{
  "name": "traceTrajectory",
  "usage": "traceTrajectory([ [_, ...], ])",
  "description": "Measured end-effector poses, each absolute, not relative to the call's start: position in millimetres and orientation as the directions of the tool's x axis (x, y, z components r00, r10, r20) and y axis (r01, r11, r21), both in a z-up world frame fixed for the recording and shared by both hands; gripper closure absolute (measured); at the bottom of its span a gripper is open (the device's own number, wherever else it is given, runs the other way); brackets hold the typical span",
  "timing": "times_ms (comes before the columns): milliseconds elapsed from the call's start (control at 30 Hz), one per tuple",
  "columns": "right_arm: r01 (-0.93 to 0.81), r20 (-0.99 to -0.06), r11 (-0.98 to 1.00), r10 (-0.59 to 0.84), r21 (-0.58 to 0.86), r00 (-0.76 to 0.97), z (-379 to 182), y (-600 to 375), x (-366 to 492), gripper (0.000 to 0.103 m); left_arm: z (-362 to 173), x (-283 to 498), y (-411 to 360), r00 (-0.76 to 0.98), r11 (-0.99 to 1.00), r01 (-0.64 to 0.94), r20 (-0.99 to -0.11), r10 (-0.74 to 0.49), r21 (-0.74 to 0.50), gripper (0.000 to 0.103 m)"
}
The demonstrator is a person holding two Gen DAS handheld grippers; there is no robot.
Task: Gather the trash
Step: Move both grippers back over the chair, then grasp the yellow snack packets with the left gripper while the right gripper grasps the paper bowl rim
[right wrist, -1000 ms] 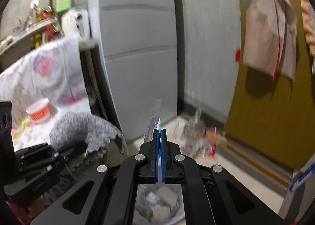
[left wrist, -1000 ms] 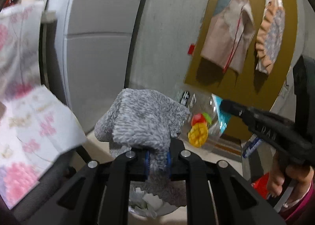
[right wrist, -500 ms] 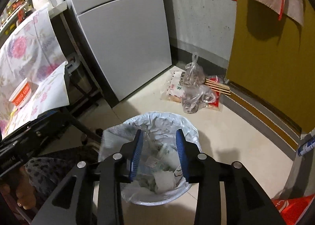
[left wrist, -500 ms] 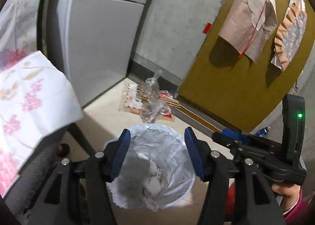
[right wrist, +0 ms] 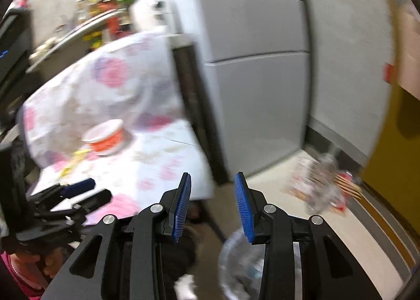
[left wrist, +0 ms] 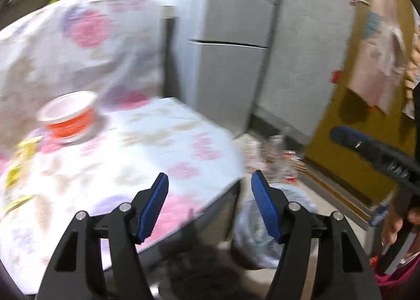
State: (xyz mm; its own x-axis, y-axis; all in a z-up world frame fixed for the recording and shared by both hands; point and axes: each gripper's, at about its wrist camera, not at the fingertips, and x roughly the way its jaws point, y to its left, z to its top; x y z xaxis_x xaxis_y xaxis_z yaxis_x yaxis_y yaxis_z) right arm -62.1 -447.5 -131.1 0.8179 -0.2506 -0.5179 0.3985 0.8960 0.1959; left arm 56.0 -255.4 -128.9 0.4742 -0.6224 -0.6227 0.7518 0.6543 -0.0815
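Left gripper point(left wrist: 210, 205), jaws just opened and empty, was aimed across the table point(left wrist: 147, 142); the cup point(left wrist: 68, 119) was noted ahead-left (right gripper point(right wrist: 212, 205) parted, farther).

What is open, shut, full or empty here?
Left gripper: jaws open, nothing between them; they have just been opening.
Right gripper: jaws open, nothing between them.
Trash bin: on the floor, bag-lined, some trash inside.
Red and white cup: upright on the flowered table; contents too blurred to tell.
Fridge: doors shut.
Plastic bags: lying on the floor by the wall.
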Motion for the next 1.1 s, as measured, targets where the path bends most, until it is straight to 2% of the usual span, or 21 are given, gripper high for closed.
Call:
traceTrajectory([
  [133, 0.284, -0.523, 0.945, -0.162, 0.161, 0.837, -117, -413, -15, 0.066, -125, 82, -211, 0.545, 0.736, 0.674, -0.629, -0.555, -0.065, 0.039],
  [233, 0.209, -0.545, 0.966, -0.095, 0.151, 0.833, -111, -388, 19, 0.066, -121, 104, -178, 0.6, 0.805, 0.59, -0.631, -0.491, -0.064, 0.029],
  [300, 0.166, -0.558, 0.977, -0.063, 0.137, 0.827, -108, -372, 42, 0.066, -119, 120, -152, 0.648, 0.848, 0.528, -0.62, -0.442, -0.052, 0.018],
  [367, 0.117, -0.568, 0.986, -0.031, 0.116, 0.823, -107, -355, 65, 0.063, -118, 137, -126, 0.689, 0.885, 0.463, -0.612, -0.389, -0.041, 0.016],
  [433, 0.089, -0.572, 0.99, -0.01, 0.111, 0.82, -109, -344, 79, 0.058, -118, 156, -101, 0.708, 0.914, 0.402, -0.614, -0.349, -0.055, 0.016],
  [600, 0.035, -0.601, 0.994, 0.032, 0.099, 0.799, -121, -323, 133, 0.055, -126, 197, -46, 0.731, 0.96, 0.269, -0.633, -0.253, -0.073, 0.015],
  [800, 0.063, -0.621, 0.993, 0.014, 0.102, 0.784, -132, -318, 200, 0.058, -141, 240, -8, 0.719, 0.977, 0.18, -0.661, -0.213, -0.118, 0.016],
  [833, 0.065, -0.623, 0.992, 0.016, 0.107, 0.782, -134, -319, 209, 0.064, -145, 249, -5, 0.711, 0.978, 0.171, -0.673, -0.206, -0.119, 0.018],
  [867, 0.071, -0.626, 0.991, 0.014, 0.11, 0.78, -135, -320, 220, 0.065, -149, 257, -3, 0.702, 0.98, 0.163, -0.684, -0.196, -0.113, 0.024],
  [933, 0.081, -0.628, 0.989, 0.015, 0.125, 0.778, -137, -322, 238, 0.065, -155, 270, 0, 0.687, 0.982, 0.156, -0.703, -0.184, -0.105, 0.029],
  [1100, 0.112, -0.639, 0.975, 0.036, 0.189, 0.768, -145, -332, 287, 0.063, -170, 295, -7, 0.64, 0.976, 0.192, -0.742, -0.2, -0.098, 0.029],
])
